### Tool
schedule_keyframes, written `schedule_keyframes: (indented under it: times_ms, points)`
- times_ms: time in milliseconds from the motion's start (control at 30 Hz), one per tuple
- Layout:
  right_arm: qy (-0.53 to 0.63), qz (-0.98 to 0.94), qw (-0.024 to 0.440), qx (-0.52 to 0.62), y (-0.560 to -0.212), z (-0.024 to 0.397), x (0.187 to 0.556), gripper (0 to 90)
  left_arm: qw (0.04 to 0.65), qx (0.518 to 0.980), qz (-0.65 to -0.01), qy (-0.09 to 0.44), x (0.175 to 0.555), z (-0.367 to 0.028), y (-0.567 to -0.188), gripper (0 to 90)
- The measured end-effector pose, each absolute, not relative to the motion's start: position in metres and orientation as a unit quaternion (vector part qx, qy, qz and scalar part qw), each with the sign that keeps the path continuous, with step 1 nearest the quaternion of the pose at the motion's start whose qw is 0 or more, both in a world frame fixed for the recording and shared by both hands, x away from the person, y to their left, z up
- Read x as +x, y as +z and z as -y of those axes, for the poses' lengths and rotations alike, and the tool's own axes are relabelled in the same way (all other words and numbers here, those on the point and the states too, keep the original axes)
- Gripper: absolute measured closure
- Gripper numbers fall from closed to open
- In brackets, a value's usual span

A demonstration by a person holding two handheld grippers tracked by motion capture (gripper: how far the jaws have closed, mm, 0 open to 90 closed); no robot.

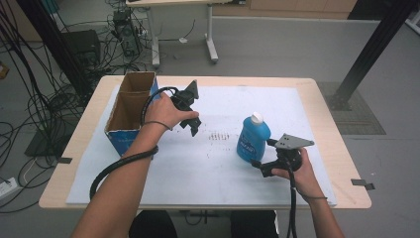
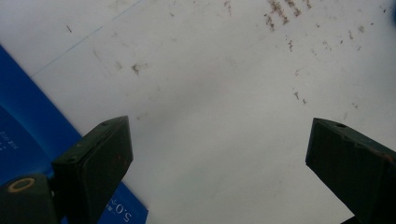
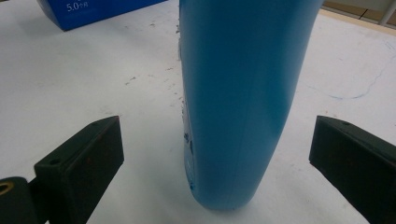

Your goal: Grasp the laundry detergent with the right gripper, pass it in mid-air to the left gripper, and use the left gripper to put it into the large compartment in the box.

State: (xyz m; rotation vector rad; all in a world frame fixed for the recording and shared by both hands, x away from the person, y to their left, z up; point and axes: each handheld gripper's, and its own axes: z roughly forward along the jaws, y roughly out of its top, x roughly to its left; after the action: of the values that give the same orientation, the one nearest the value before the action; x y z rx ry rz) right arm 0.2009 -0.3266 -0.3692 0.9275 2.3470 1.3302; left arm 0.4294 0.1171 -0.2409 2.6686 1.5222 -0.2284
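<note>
Forearms entering from the near edge, one gripper per hand. Right gripper [image 1: 261,157] low at the near side of the bottle [image 1: 253,137], jaws spread wide to either side of it, neither pad touching yet by the right gripper view. Bottle [image 3: 243,93] — blue, white cap — upright on the sheet [image 1: 208,168], right of centre, well apart from the box [image 1: 130,111].

Step judged in hand: closing on the bottle. To do it well:
- Slide forward until the body sits deep between the pads, not at the tips.
- Keep the jaws level and square to the curved sides; smooth plastic, likely to twist or squirt out if pinched off-centre.
- Grip around the broad lower body, close slowly, then lift straight up so the base clears without tipping.

Left gripper [image 1: 192,116] beside the box, toward the bottle, held above the sheet, jaws apart on nothing. Left gripper view: bare sheet between the pads, blue box wall [image 2: 28,140] at the edge.

Box — open-topped cardboard, blue outside — left of the bottle.

Surface: white sheet over a pale wooden table [image 1: 337,148], scuffed with small dark marks between box and bottle. Tape tabs at the table edges.

Room: grey floor, cables [image 1: 29,99] tangled beyond the box, desk legs [image 1: 210,34] farther back, a black post [image 1: 371,49] beyond the bottle.
</note>
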Motion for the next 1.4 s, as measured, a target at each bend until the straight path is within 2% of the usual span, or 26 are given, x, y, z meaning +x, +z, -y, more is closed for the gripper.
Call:
schedule_keyframes:
  times_ms: [1067, 1400]
  points:
    - [0.470, -0.801, 0.170, 0.329, -0.390, 0.313, 0.201, 2.8, 0.032, 0.867, -0.492, -0.075, 0.428, -0.119, -0.242, 7.8]
    - [0.472, -0.798, 0.175, 0.332, -0.391, 0.311, 0.201, 6.7, 0.033, 0.867, -0.492, -0.074, 0.427, -0.119, -0.241, 7.9]
